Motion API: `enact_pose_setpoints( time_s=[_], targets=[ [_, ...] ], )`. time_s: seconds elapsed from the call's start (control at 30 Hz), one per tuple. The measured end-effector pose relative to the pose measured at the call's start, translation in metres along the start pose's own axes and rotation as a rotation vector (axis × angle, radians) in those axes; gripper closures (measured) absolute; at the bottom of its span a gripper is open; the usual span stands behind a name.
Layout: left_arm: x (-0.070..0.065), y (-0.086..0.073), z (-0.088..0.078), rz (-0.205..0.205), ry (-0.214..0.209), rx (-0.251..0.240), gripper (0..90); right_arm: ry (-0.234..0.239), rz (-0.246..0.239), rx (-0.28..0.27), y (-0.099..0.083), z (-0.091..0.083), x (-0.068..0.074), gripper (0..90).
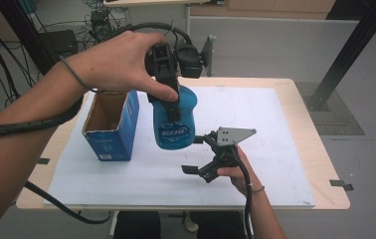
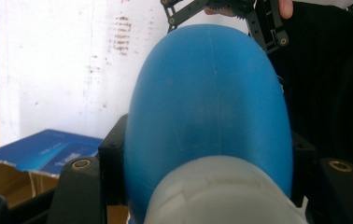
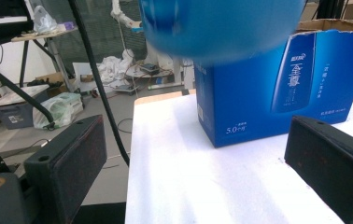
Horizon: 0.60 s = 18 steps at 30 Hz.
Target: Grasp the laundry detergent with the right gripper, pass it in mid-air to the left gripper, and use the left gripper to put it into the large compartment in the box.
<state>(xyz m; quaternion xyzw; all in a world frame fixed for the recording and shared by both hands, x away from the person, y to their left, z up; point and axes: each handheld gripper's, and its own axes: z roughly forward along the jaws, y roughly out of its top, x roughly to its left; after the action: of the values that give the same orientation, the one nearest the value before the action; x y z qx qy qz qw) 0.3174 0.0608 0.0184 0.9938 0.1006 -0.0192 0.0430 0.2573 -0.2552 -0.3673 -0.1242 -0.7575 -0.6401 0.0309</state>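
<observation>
Left claw (image 1: 172, 107) grips blue bottle (image 1: 176, 119) in midair; right claw (image 1: 198, 154) gapes empty below.

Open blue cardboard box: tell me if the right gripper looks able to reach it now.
Probably yes: the right gripper is open and empty, with bare white board up to the box.

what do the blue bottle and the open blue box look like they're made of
Bottle: probably moulded plastic, smooth with a soft sheen; the left gripper view shows an even, seamless blue curve and a pale, likely plastic cap.
Box: cardboard with a glossy printed blue skin; its torn top edge and inside are raw brown board.
</observation>
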Motion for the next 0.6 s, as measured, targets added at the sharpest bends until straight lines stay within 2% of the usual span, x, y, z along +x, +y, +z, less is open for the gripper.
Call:
enact_pose_setpoints(
  time_s=[0.2,0.3,0.33,0.37,0.4,0.43,0.47,0.53,0.57,0.6],
  targets=[
    [0.003,-0.003,-0.019,-0.03,0.01,-0.01,38.2,-0.004,0.002,-0.002,0.0,-0.001,0.0,6.3],
    [0.006,-0.008,-0.035,-0.056,0.021,-0.037,38.2,-0.012,0.005,-0.006,-0.001,-0.002,0.0,6.5],
    [0.006,-0.008,-0.035,-0.056,0.021,-0.037,38.2,-0.012,0.005,-0.006,-0.001,-0.002,0.0,6.5],
    [0.007,-0.009,-0.04,-0.077,0.027,-0.042,38.2,-0.012,0.004,-0.007,-0.001,-0.002,0.0,6.6],
    [0.007,-0.009,-0.04,-0.077,0.027,-0.042,38.2,-0.012,0.004,-0.007,-0.001,-0.002,0.0,6.6],
    [0.01,-0.011,-0.044,-0.102,0.029,-0.05,38.2,-0.015,0.005,-0.008,-0.001,-0.003,0.001,6.7],
    [0.01,-0.011,-0.044,-0.102,0.029,-0.05,38.3,-0.015,0.005,-0.008,-0.001,-0.003,0.001,6.7],
    [0.013,-0.011,-0.045,-0.129,0.033,-0.045,38.2,-0.019,0.007,-0.013,-0.002,-0.004,0.001,6.8],
    [0.016,-0.012,-0.047,-0.167,0.044,-0.04,38.2,-0.021,0.009,-0.016,-0.003,-0.004,0.001,6.8],
    [0.016,-0.012,-0.047,-0.167,0.044,-0.04,38.2,-0.021,0.009,-0.016,-0.003,-0.004,0.001,6.8]
  ],
)
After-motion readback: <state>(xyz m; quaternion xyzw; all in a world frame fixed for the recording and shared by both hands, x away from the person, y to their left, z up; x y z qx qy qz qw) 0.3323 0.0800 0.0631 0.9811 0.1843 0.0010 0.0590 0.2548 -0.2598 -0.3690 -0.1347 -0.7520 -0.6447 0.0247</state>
